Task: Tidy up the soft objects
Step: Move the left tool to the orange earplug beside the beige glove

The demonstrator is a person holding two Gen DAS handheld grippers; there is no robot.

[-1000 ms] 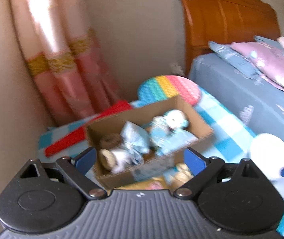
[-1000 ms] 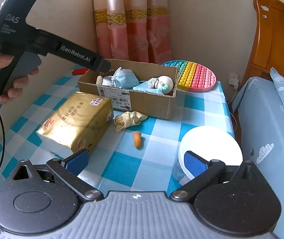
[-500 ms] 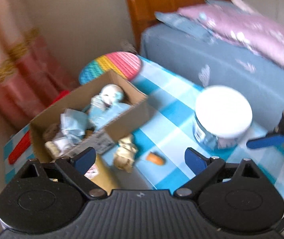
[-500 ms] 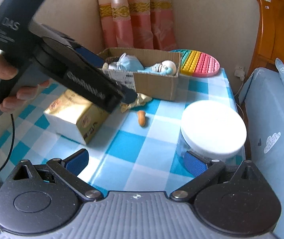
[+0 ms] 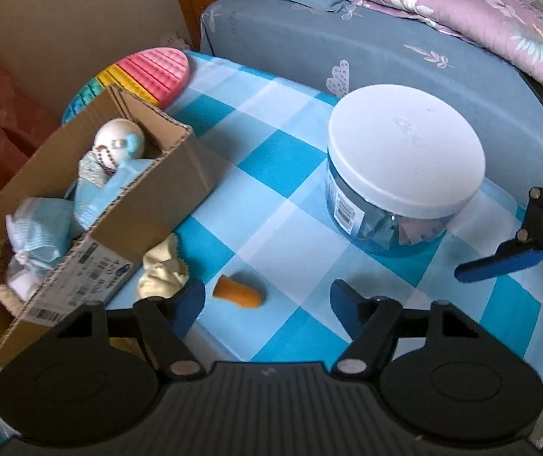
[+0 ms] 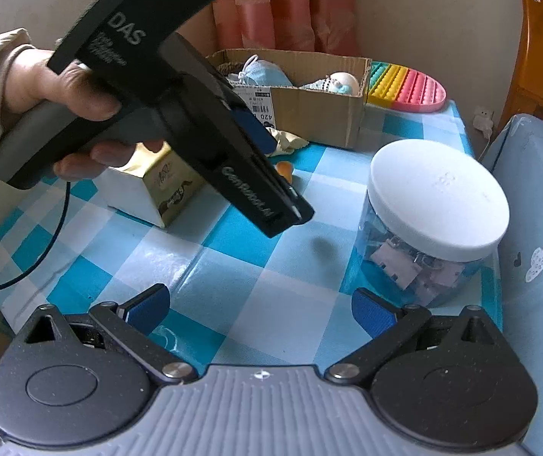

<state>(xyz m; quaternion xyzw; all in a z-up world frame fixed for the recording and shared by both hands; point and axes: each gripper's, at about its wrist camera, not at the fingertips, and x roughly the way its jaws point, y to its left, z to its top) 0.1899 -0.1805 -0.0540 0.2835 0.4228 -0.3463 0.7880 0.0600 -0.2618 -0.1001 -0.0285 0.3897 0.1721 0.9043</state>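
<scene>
A small orange foam piece point(image 5: 239, 294) lies on the blue checked tablecloth point(image 5: 279, 174). My left gripper point(image 5: 267, 300) points down at it. Its jaws are closing with the piece between them, nearer the left finger, and no pad presses on it. A cream soft toy point(image 5: 161, 269) lies beside the piece, against the cardboard box point(image 5: 150, 205). The box holds a white-headed doll point(image 5: 119, 144) and a blue face mask point(image 5: 43, 228). My right gripper point(image 6: 260, 306) hovers open over the cloth, with nothing between its fingers. In the right wrist view a hand point(image 6: 62, 87) holds the left gripper.
A clear jar with a white lid point(image 5: 404, 152) stands right of the orange piece. A rainbow bubble mat point(image 5: 150, 72) lies behind the box, and a gold tissue pack point(image 6: 153, 186) sits at the left. The bed point(image 5: 385, 49) borders the table's far side.
My left gripper swung from the box down over the orange piece, rolled, and its jaws narrowed. My right gripper sank a little toward the table.
</scene>
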